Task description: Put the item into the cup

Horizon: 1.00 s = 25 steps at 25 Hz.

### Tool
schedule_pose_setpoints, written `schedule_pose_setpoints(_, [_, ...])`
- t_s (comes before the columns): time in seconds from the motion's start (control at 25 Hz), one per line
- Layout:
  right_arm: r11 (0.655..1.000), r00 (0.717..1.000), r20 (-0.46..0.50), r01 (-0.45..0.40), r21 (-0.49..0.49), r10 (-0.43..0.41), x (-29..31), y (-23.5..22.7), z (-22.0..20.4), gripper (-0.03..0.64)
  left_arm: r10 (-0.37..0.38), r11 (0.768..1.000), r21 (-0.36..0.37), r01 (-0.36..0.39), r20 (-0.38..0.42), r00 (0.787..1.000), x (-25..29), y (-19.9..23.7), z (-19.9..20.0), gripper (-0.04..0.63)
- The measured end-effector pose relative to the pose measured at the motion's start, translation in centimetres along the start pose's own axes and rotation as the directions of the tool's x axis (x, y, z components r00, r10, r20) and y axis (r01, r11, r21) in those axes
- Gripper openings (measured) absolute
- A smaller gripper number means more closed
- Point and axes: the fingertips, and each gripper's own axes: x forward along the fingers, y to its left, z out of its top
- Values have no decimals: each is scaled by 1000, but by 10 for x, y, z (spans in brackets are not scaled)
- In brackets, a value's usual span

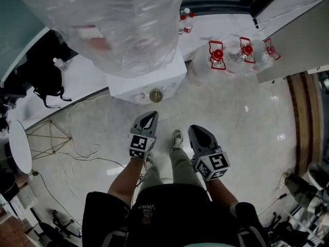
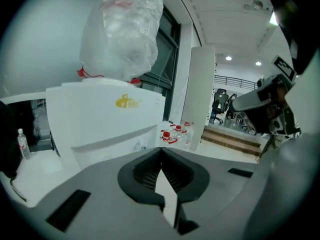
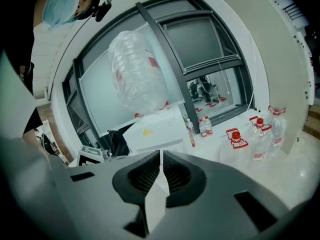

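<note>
I see no clear item in any view. A small round brass-coloured thing (image 1: 156, 95) sits at the front of a white box-shaped machine (image 1: 154, 78); I cannot tell whether it is a cup. My left gripper (image 1: 150, 116) and right gripper (image 1: 197, 130) are held side by side at waist height above the floor, pointing toward the machine. Both are shut with nothing between the jaws. In the left gripper view the left gripper (image 2: 161, 149) faces the machine (image 2: 100, 119). In the right gripper view the right gripper (image 3: 161, 153) points at the machine (image 3: 155, 129).
A big clear plastic bag (image 1: 118, 24) rests on top of the machine. Red-capped water jugs (image 1: 218, 55) and small bottles (image 1: 186, 20) stand on the floor at the right. A black backpack (image 1: 41, 71), loose cable (image 1: 77, 148) and a white round table (image 1: 18, 145) are at the left.
</note>
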Motion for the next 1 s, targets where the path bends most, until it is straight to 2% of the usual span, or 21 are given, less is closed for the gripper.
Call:
schedule_pose_setpoints(0.2, [1000,1000,17,15,-19,-15,-15,26,4,48,-28,1000,10,27,81,996,-53,-8,37,20])
schedule_pose_setpoints(0.4, [999,998,48,39,-27,-37,-35,50,11,48,-77,997,42,72,160,984,-105,-21,74,20])
schedule_pose_setpoints(0.56, [998,996,71,48,-42,-45,-47,72,15,48,-81,996,41,74,214,974,-142,-25,94,20])
schedule_pose_setpoints(0.76, [997,992,106,66,-48,-61,-65,100,19,48,-106,993,84,86,260,960,-187,-33,114,20])
schedule_pose_setpoints(1.0, [996,987,144,74,-51,-66,-82,135,23,48,-126,990,101,101,283,951,-238,-40,125,20])
